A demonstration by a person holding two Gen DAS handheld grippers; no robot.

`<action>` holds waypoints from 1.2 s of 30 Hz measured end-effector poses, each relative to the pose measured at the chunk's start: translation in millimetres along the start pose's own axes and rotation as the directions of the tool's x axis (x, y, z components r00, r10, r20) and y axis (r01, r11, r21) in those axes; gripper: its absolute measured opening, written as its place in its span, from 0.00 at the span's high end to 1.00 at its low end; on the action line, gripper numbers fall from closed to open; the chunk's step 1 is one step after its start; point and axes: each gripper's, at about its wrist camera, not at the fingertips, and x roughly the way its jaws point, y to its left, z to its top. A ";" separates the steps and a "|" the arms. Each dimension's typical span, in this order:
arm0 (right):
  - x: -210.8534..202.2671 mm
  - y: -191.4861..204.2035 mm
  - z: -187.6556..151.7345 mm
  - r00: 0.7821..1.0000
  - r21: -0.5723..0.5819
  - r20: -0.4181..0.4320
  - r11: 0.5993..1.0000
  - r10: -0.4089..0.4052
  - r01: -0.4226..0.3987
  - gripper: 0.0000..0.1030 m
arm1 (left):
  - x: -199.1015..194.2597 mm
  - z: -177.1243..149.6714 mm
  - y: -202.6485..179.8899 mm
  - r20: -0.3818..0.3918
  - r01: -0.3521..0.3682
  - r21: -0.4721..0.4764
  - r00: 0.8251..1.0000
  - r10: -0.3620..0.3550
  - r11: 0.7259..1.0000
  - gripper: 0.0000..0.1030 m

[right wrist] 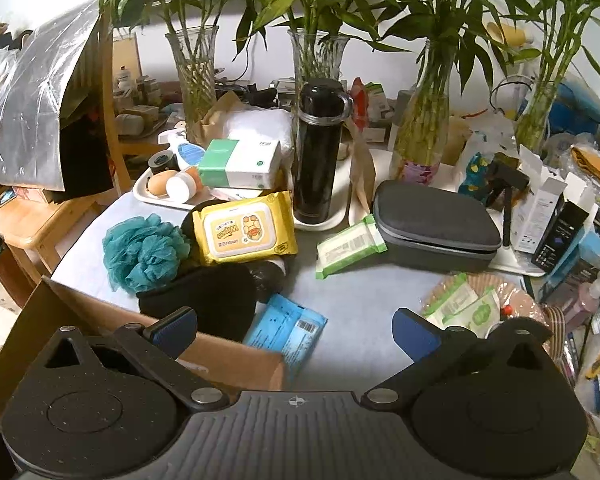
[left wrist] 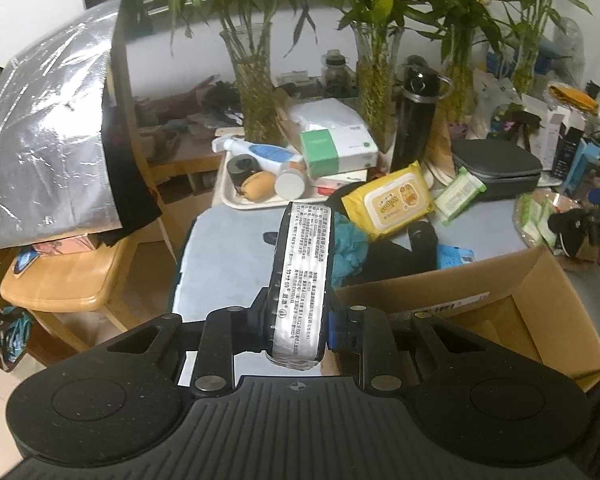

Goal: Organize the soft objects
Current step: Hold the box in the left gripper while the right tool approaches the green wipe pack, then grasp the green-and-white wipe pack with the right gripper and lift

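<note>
On cluttered grey table [right wrist: 360,292] | left tool [left wrist: 298,320] grips printed packet [left wrist: 302,276] | right tool [right wrist: 296,330] wide

Dark printed soft pack [left wrist: 300,280] upright, clamped edge-on between tongs [left wrist: 298,330].

1. The left gripper [left wrist: 300,330] clamps a dark packet with a white printed label [left wrist: 306,280], held on edge and pointing away over the pale tabletop [left wrist: 228,248].
2. Just right of it stands an open cardboard box [left wrist: 540,320], its near wall beside the gripper.
3. Beyond the packet lie a teal mesh puff [left wrist: 350,246], something black and soft [left wrist: 396,258], and a yellow pack of wipes [left wrist: 390,200].
4. A cream tray [left wrist: 230,194] farther back carries a spray bottle [left wrist: 260,152] and a green-and-white box [left wrist: 336,150].
5. A black flask [left wrist: 416,120] stands among glass vases of bamboo.
</note>
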 end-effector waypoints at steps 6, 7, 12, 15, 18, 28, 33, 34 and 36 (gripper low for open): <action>23.1 -18.7 7.5 1.000 0.013 -0.002 1.000 0.026 -0.026 0.00 | 12.2 -16.6 8.5 0.004 0.096 -0.034 0.995 -0.096 0.995 0.75; 26.8 -21.0 8.6 1.000 0.015 0.000 0.999 0.030 -0.030 0.00 | 13.2 -19.2 10.1 0.007 0.107 -0.040 0.994 -0.107 0.993 0.75; 50.6 -32.2 14.3 0.997 0.013 0.004 0.997 0.071 -0.071 0.00 | 15.4 -28.0 14.6 0.018 0.140 -0.051 0.990 -0.139 0.989 0.75; 70.6 -40.6 15.4 0.997 0.021 -0.001 0.996 0.082 -0.082 0.00 | 14.0 -31.7 16.6 0.026 0.157 -0.057 0.987 -0.156 0.986 0.75; 89.6 -48.8 13.7 0.996 0.033 -0.002 0.995 0.093 -0.093 0.00 | 11.6 -34.7 17.1 0.039 0.182 -0.054 0.983 -0.180 0.982 0.75; 131.3 -60.4 13.5 1.000 0.060 0.020 0.998 -0.016 0.015 0.00 | 16.4 -37.2 12.6 0.047 0.216 -0.060 0.976 -0.213 0.975 0.75; 150.4 -63.8 16.7 0.998 0.051 0.022 0.997 -0.060 0.058 0.00 | 17.7 -37.5 9.7 0.052 0.228 -0.072 0.973 -0.225 0.971 0.75; 155.9 -64.6 16.6 0.998 0.050 0.023 0.997 -0.064 0.062 0.00 | 17.5 -38.0 9.4 0.053 0.231 -0.074 0.972 -0.228 0.970 0.75; 167.3 -66.9 15.8 0.997 0.054 0.030 0.996 -0.067 0.065 0.00 | 17.7 -38.2 8.1 0.052 0.237 -0.076 0.971 -0.234 0.968 0.75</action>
